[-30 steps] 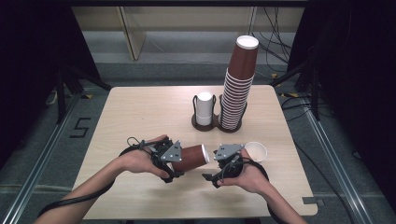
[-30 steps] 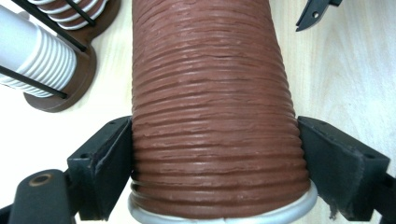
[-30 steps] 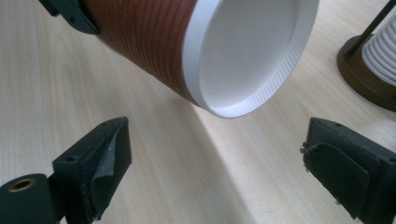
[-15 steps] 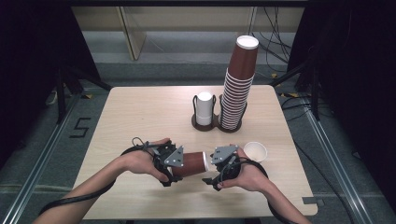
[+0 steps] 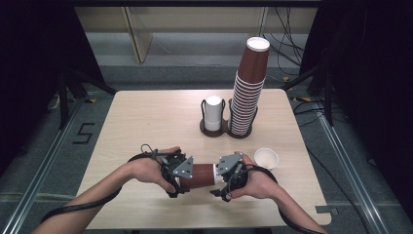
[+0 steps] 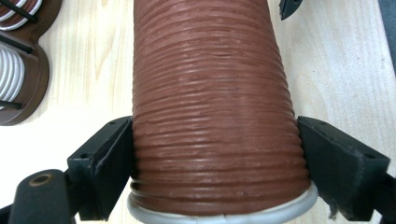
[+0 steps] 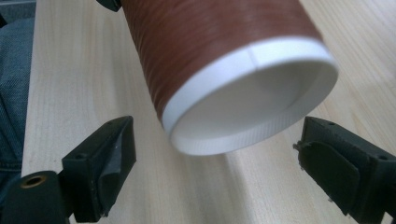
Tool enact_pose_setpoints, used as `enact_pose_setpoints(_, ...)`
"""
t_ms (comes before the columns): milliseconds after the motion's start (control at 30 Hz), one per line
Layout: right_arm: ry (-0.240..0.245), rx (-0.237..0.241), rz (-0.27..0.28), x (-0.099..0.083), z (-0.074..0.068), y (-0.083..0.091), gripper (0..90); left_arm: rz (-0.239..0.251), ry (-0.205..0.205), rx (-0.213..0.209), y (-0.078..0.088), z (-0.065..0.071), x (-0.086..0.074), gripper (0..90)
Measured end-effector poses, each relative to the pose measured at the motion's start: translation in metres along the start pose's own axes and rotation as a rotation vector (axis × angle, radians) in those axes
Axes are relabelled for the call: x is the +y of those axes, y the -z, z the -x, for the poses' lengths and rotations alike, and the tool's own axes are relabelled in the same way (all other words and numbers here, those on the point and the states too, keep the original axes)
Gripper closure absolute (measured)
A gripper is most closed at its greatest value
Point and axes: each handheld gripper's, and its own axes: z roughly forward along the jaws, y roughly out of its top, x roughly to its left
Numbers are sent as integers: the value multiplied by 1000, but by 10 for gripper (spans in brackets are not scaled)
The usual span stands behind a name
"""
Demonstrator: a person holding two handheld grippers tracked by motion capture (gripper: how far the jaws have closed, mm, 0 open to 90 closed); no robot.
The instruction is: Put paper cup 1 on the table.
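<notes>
Mid-handover, by the look of it. Held level just above the tabletop (image 5: 146, 117), at the near edge well in front of the cup holder (image 5: 214, 132): one brown ripple paper cup (image 5: 203, 175). Clamped at its wide rim end by the left gripper (image 5: 189, 176), jaws clenched on the ribbed wall from both sides. Faced at its white recessed base by the right gripper (image 5: 220, 178), whose jaws have just been closing; base just ahead of them, pads short of touching on either side, so released.

Next, probably: ease the right gripper forward over the narrow end, centre it, pinch softly to avoid crushing the wall, and only then loosen the left.

Nearer the holder, to the right: a loose white cup (image 5: 266, 158), upright.

No brand or print on any cup. Only legible mark: a "5" (image 5: 83, 132) on the floor, left of the holder beyond the tabletop.
</notes>
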Motion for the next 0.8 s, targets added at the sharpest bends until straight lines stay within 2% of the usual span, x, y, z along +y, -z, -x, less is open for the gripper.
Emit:
enact_pose_setpoints(100,-7,-3,-4,1,-1,1,78,-2,-4,-5,0,0,1,140)
enact_pose_setpoints(133,26,-10,-3,2,1,1,71,-3,-3,-6,-1,0,2,140)
enact_pose_setpoints(167,-11,0,-10,2,-1,1,71,-6,-6,-6,-1,0,2,140)
enact_pose_setpoints(267,-11,9,-10,3,-1,1,72,-10,-11,-10,-1,-1,3,140)
enact_pose_setpoints(367,6,12,-10,4,0,2,76,-14,-16,-11,-2,0,3,140)
enact_pose_setpoints(433,46,12,-3,6,0,2,84,-17,-18,-15,-3,0,4,140)
enact_pose_setpoints(467,20,24,-9,6,-2,2,84,-17,-18,-17,-4,0,4,140)
enact_pose_setpoints(500,52,20,-3,7,-1,2,84,-21,-23,-18,-4,0,4,140)
enact_pose_setpoints(567,23,32,-8,8,-3,1,84,-21,-24,-24,-5,1,5,140)
enact_pose_setpoints(600,61,31,-8,9,-1,1,84,-22,-26,-26,-5,1,6,140)
enact_pose_setpoints(633,24,41,-17,9,-4,1,84,-25,-29,-27,-5,1,6,140)
enact_pose_setpoints(667,61,42,-6,10,-1,-1,88,-28,-32,-30,-5,1,7,140)
enact_pose_setpoints(700,40,43,-15,11,-3,0,91,-27,-33,-32,-5,2,7,140)
enact_pose_setpoints(800,56,51,-14,12,-3,-2,96,-31,-41,-36,-6,2,9,140)
